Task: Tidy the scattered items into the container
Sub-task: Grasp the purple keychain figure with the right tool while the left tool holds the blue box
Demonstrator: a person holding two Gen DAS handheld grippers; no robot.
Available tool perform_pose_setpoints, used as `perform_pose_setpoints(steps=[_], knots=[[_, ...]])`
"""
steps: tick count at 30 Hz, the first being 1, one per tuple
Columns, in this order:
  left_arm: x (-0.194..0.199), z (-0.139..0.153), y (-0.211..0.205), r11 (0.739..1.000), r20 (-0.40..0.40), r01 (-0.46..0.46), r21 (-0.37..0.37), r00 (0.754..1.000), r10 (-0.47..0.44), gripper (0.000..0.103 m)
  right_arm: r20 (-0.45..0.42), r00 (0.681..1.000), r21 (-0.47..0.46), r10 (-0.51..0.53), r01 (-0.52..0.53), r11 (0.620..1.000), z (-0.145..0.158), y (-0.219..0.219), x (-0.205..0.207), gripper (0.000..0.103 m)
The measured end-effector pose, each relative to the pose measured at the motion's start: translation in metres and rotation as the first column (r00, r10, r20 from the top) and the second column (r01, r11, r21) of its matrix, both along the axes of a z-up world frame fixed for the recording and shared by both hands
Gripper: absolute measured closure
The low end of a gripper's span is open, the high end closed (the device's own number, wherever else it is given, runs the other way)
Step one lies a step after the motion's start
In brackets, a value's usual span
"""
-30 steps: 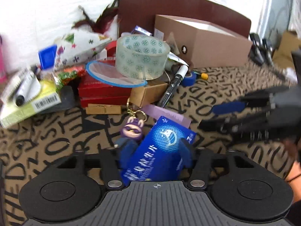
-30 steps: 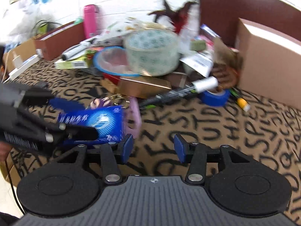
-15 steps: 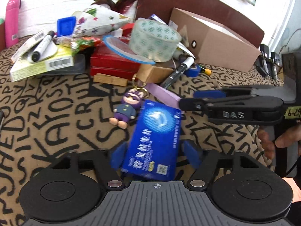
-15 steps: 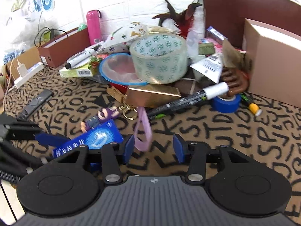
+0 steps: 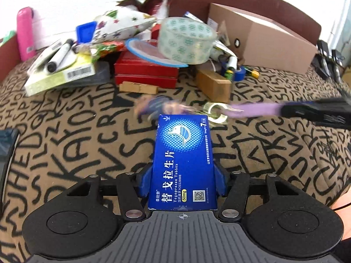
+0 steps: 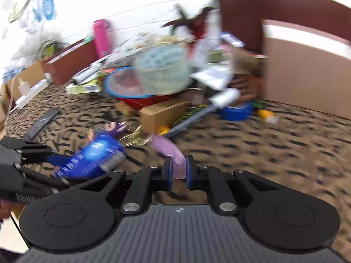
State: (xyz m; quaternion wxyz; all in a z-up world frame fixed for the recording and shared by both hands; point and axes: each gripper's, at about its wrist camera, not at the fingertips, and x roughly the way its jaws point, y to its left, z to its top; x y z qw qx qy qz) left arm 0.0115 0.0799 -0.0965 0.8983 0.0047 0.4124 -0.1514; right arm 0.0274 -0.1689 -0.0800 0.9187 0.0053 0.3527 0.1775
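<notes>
My left gripper (image 5: 183, 176) is shut on a blue tablet box (image 5: 183, 162) and holds it above the patterned cloth; the box also shows in the right wrist view (image 6: 92, 157). My right gripper (image 6: 177, 172) is shut on the purple strap (image 6: 170, 153) of a keychain. The strap (image 5: 256, 110) stretches taut to a gold clasp (image 5: 216, 111) and a blurred purple figure (image 5: 158, 107). The cardboard box container (image 5: 263, 41) stands at the back right.
A pile lies at the back: a tape roll (image 5: 186, 40), red boxes (image 5: 145, 71), a blue-rimmed lid (image 5: 144, 50), markers (image 5: 58, 55), a small brown box (image 5: 214, 83), blue tape (image 5: 239, 73), a pink bottle (image 5: 25, 32). A dark remote (image 6: 43, 120) lies left.
My right gripper has closed on the purple strap and is pulling the keychain to the right. My left gripper has lifted the blue box and squared it up.
</notes>
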Motion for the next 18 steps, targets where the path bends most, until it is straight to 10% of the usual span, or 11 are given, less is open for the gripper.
perform_pose_setpoints(steps=[8, 13, 18], knots=[[-0.003, 0.002, -0.009, 1.0, -0.006, 0.022, 0.007, 1.0, -0.021, 0.045, -0.076, 0.955, -0.096, -0.286, 0.279, 0.956, -0.01, -0.089, -0.042, 0.083], [0.0, 0.0, -0.018, 0.999, 0.009, 0.019, 0.027, 1.0, -0.019, 0.032, 0.041, 0.976, -0.161, -0.214, 0.218, 0.963, -0.001, -0.071, -0.047, 0.041], [0.005, -0.002, -0.017, 1.0, 0.014, -0.014, 0.025, 1.0, 0.014, 0.031, 0.091, 0.996, -0.174, 0.014, 0.002, 0.985, 0.002, -0.033, -0.035, 0.039]])
